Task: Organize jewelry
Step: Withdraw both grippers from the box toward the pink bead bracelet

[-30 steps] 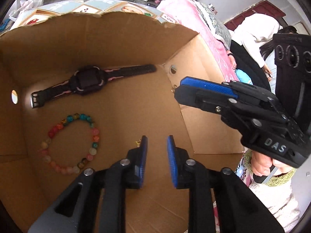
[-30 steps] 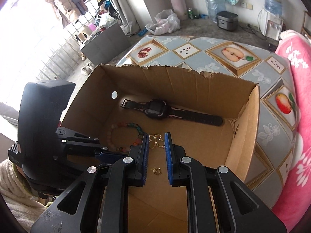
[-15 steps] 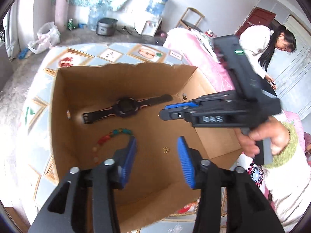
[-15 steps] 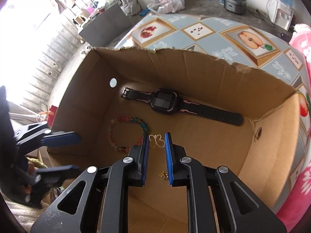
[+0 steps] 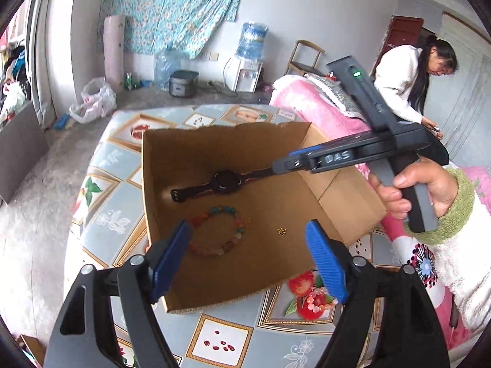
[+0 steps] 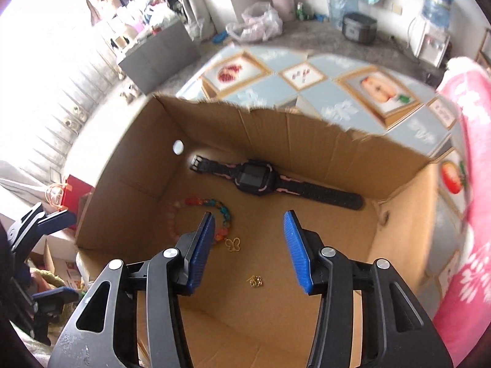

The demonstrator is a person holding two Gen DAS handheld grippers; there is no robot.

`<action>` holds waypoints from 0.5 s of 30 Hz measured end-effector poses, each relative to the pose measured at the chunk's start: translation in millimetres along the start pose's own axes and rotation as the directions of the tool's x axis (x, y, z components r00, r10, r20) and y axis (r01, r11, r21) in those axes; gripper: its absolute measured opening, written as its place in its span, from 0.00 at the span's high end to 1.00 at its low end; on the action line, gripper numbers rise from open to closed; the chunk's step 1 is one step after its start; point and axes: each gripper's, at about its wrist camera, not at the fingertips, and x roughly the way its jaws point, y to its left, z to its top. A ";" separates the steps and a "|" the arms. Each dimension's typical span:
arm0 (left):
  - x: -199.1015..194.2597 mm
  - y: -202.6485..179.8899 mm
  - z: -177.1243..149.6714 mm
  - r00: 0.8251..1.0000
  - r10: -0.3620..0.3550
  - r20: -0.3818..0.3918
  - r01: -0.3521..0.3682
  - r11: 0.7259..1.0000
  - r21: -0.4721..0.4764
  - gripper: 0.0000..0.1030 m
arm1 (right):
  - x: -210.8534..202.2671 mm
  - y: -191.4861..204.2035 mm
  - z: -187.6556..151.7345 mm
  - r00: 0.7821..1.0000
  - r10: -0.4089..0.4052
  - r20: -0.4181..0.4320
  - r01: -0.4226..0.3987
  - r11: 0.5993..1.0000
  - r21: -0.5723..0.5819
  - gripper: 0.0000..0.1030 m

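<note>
The bench (image 5: 101,214), covered in a fruit-print cloth, carries an open cardboard box (image 5: 172,141). The left hand-held gripper (image 5: 248,257) has pulled up and back out of the box since a second ago; its jaws have just been opening and stand wide, empty. The right hand-held gripper (image 6: 248,245), above the box floor, has just been opening too and is released, nothing between its jaws. In the box lie a black watch (image 6: 254,178) along the far wall, a bead bracelet (image 5: 214,230) nearer, and beside it a gold butterfly charm (image 6: 233,244), now out of the right jaws. A small gold earring (image 6: 255,281) lies apart.
</note>
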 end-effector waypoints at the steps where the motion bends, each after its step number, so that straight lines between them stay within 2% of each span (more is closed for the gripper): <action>1: -5.9 -2.3 -3.3 1.000 -0.001 0.016 0.001 1.000 0.016 0.23 | -13.1 1.5 -5.2 0.999 0.002 0.032 -0.002 1.000 -0.001 0.54; 5: -30.0 -12.3 -21.9 0.998 -0.034 0.061 0.030 0.997 0.074 0.18 | -72.3 3.2 -36.5 0.984 0.044 0.172 -0.048 0.999 0.022 0.52; 9: -42.9 -21.6 -46.1 0.994 -0.084 0.066 0.076 0.989 0.125 0.09 | -115.1 4.9 -86.6 0.959 0.080 0.271 -0.098 0.994 0.053 0.49; 12: -40.3 -29.2 -65.7 0.994 -0.096 0.044 0.087 0.983 0.161 0.07 | -124.9 3.9 -124.8 0.950 0.099 0.297 -0.134 0.986 0.097 0.48; 15: -22.6 -39.3 -83.6 0.997 -0.074 -0.016 0.075 0.980 0.187 0.06 | -117.4 4.9 -156.7 0.953 0.086 0.290 -0.138 0.977 0.162 0.48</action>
